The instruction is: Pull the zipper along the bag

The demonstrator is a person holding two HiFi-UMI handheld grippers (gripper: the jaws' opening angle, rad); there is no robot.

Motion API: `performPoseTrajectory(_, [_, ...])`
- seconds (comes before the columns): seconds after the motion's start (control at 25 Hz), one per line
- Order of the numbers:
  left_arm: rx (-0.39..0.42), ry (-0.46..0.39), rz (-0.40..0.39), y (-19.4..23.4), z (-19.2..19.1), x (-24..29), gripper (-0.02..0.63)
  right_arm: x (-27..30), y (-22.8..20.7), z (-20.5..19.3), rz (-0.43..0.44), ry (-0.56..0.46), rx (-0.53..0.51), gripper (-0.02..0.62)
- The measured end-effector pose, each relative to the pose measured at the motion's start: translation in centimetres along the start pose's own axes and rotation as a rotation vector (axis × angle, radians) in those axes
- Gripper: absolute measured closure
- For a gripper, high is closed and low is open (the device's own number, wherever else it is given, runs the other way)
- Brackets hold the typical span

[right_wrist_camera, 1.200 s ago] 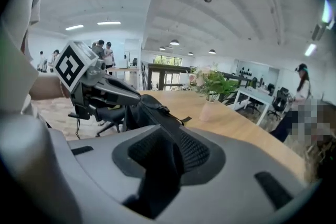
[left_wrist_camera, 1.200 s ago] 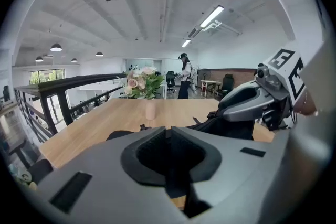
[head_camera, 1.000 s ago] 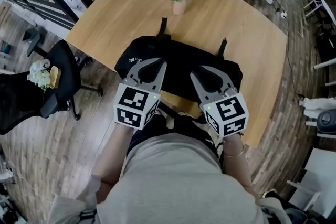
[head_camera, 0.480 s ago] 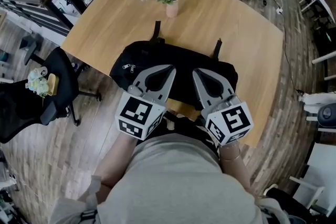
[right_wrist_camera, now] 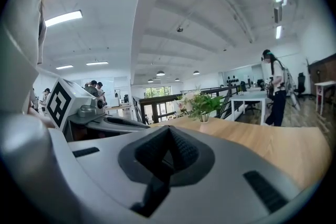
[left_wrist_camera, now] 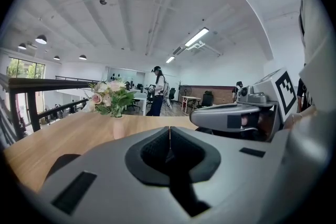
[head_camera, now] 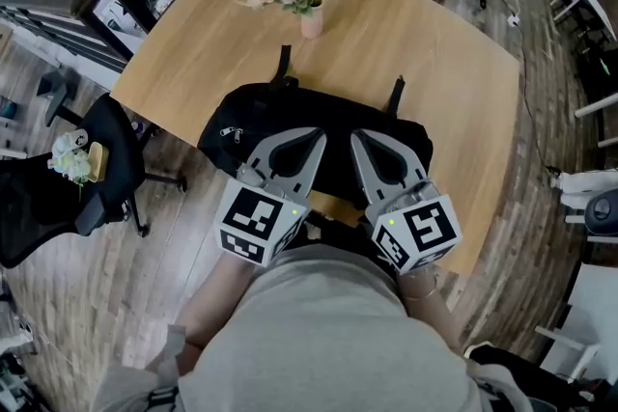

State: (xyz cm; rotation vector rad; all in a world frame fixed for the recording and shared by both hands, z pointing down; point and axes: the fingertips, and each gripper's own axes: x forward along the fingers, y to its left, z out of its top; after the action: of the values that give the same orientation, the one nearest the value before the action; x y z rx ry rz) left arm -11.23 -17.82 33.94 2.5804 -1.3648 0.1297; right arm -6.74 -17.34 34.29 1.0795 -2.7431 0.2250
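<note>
The wooden table is the largest item: a pale, smooth-grained top with rounded corners. The bag lies on it at the near edge, directly in front of the person. It is a black, long, low duffel shape of matt fabric with a slumped, creased top. Judged soft and light, it will likely buckle and drag along the smooth wood if its zipper is pulled without the other end being pinned. The left gripper and right gripper are hard grey plastic shells with ribbed dark pads, and they sit side by side over the bag's near side. Each gripper's own view shows its jaws pressed together with nothing between them, so neither holds anything. Whether either touches the fabric cannot be told from above. Two dark webbing straps lie flat on the wood at the bag's far side; they look limp and give a poor anchor. A small pink vase of flowers stands beyond the bag, well apart from it, and is tippable if the bag slides far. The smallest item is a silvery zipper pull at the bag's left end — thin metal, probably slick, best pinched flat across its tab while the other gripper clamps the fabric near the zip's end.
</note>
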Motion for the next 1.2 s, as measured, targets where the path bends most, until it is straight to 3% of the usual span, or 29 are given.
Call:
performPoseTrajectory(0.2, [0.006, 0.017, 0.013, 0.0, -0.3, 0.3, 0.588, 0.2, 0.6, 0.1, 0.032, 0.003, -0.050, 0.589])
performPoseTrajectory(0.68, [0.067, 0.061, 0.019, 0.0, -1.3, 0.4, 0.589, 0.6, 0.4, -1.4, 0.056, 0.057, -0.060, 0.589])
performPoseTrajectory(1.2, [0.040, 0.079, 0.007, -0.2, -2.1, -0.1, 0.589, 0.6, 0.9, -2.3, 0.042, 0.096, -0.036, 0.589])
